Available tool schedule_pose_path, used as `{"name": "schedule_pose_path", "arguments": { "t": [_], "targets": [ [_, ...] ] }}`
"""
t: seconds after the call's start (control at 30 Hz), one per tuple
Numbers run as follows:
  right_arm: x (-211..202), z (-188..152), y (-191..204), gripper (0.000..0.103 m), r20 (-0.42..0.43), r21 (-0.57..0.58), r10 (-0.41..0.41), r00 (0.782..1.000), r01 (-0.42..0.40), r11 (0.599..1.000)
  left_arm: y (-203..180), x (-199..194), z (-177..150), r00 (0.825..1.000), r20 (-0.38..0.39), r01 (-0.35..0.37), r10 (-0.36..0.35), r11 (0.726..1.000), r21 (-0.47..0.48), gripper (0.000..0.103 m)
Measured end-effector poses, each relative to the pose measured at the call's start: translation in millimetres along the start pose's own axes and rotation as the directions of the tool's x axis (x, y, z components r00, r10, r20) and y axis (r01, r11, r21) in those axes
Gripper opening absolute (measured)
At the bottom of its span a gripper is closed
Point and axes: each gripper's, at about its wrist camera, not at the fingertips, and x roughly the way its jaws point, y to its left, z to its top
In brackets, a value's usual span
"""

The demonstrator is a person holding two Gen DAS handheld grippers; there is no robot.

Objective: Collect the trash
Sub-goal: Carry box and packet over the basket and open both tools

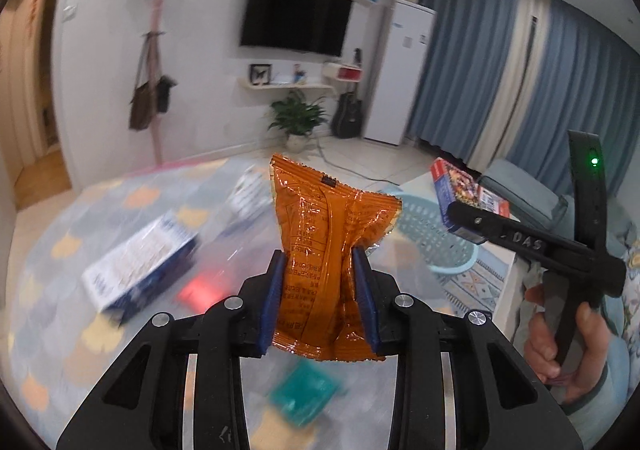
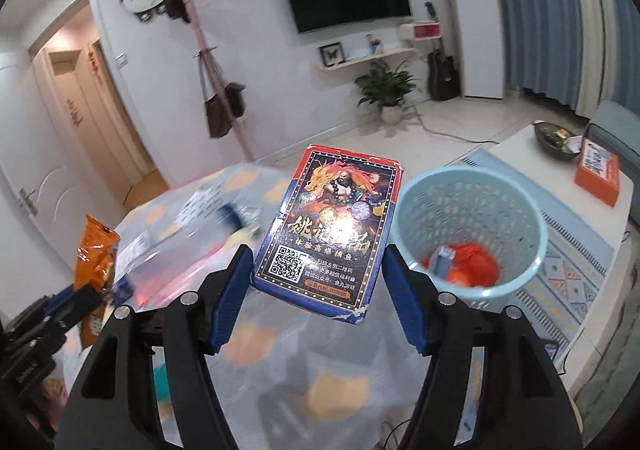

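Note:
My left gripper (image 1: 319,262) is shut on an orange snack wrapper (image 1: 326,230) and holds it upright above the round table (image 1: 60,270). My right gripper (image 2: 318,264) is shut on a dark printed card box (image 2: 330,226) with a dragon picture and a QR code. It holds the box above the table edge, just left of the light blue mesh basket (image 2: 516,282), which has orange trash inside. In the left wrist view the right gripper with the box (image 1: 464,190) is at the right, over the basket (image 1: 448,250). The wrapper also shows in the right wrist view (image 2: 94,254).
On the table lie a white and blue carton (image 1: 136,266), a second blurred carton (image 1: 248,194), a red item (image 1: 200,290) and a teal packet (image 1: 306,396). A low white table (image 2: 520,154) to the right holds an orange box (image 2: 598,170) and a dark bowl (image 2: 556,138).

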Motion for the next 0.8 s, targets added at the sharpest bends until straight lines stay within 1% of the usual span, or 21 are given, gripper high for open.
{"name": "schedule_pose_path", "arguments": {
  "t": [0.07,0.13,0.23,0.37,0.47,0.57,0.6,0.8],
  "targets": [
    [4,8,-13,0.063,0.011,0.017,-0.020,1.000,0.020,1.000,-14,13,14,1.000,-0.010,0.021,-0.021,0.999,0.028,0.032],
    [10,17,-29,0.063,0.020,0.038,-0.042,0.999,0.041,0.998,-31,31,30,0.998,-0.030,0.058,-0.056,0.997,0.056,0.032],
    [19,25,-49,0.063,0.025,0.065,-0.069,0.997,0.067,0.996,-55,55,47,0.995,-0.053,0.090,-0.086,0.992,0.088,0.032],
    [39,38,-82,0.063,0.011,0.111,-0.103,0.995,0.101,0.989,-84,101,69,0.987,-0.103,0.131,-0.120,0.986,0.103,0.032],
    [59,42,-108,0.063,-0.019,0.145,-0.125,0.992,0.127,0.981,-97,131,76,0.982,-0.135,0.144,-0.131,0.985,0.093,0.032],
    [76,41,-131,0.063,-0.056,0.176,-0.141,0.988,0.149,0.973,-106,170,81,0.970,-0.184,0.169,-0.156,0.984,0.056,0.032],
    [83,40,-138,0.063,-0.070,0.187,-0.146,0.987,0.156,0.970,-108,180,81,0.969,-0.193,0.165,-0.152,0.985,0.052,0.032],
    [110,29,-170,0.063,-0.140,0.240,-0.157,0.978,0.187,0.952,-124,227,78,0.957,-0.245,0.171,-0.157,0.985,0.035,0.034]
  ]
}}
